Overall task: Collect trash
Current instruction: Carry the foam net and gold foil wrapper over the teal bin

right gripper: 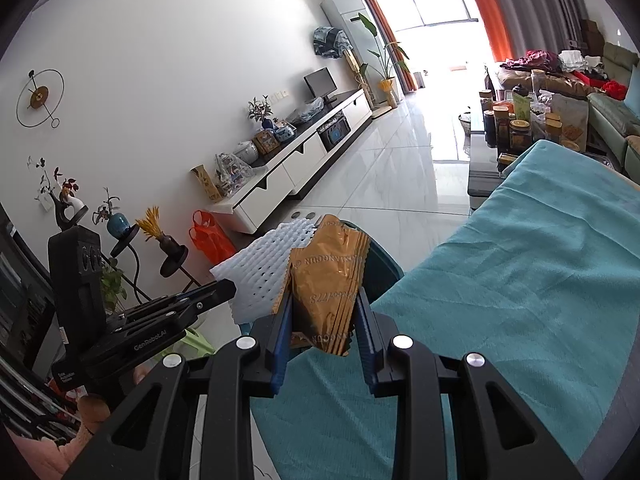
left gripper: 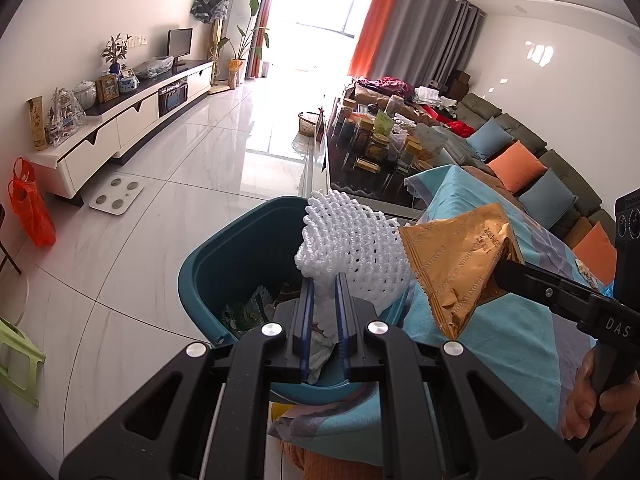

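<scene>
At the lower centre of the left wrist view, the left gripper (left gripper: 324,280) has its fingers nearly closed, pinching a white foam net (left gripper: 352,244) above a teal bin (left gripper: 240,248) that holds other trash. To the right, the right gripper (right gripper: 325,300), fingers partly apart, clamps a gold wrapper (right gripper: 328,280) over a teal-covered surface (right gripper: 520,280), just beside the net.

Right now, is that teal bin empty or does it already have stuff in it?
Not empty: the teal bin holds crumpled wrappers at its bottom.
</scene>
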A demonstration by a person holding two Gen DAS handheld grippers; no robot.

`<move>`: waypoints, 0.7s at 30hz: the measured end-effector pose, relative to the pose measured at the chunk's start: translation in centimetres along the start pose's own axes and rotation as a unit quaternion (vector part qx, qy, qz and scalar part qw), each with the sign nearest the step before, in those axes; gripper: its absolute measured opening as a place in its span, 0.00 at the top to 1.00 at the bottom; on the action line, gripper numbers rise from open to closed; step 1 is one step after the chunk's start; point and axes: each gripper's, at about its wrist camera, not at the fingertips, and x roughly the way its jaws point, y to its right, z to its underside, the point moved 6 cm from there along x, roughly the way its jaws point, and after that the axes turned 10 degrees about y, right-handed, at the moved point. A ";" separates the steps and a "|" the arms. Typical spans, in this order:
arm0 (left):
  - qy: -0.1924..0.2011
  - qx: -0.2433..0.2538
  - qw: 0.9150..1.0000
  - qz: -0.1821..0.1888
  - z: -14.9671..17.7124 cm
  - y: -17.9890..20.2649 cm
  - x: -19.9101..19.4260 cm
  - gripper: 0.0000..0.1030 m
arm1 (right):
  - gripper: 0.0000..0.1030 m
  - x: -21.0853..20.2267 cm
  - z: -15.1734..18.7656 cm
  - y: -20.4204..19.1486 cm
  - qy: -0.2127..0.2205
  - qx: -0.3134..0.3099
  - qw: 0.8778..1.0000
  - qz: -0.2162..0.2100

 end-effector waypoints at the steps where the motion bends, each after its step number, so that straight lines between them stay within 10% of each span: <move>1: 0.000 0.000 1.000 0.000 0.0 0.0 0.0 0.89 | 0.73 0.0 0.0 0.0 0.000 0.000 1.000 0.000; 21: -0.012 -0.007 1.000 -0.011 0.6 -0.4 2.0 0.89 | 0.73 1.7 0.0 -0.3 -0.015 -0.008 1.000 0.014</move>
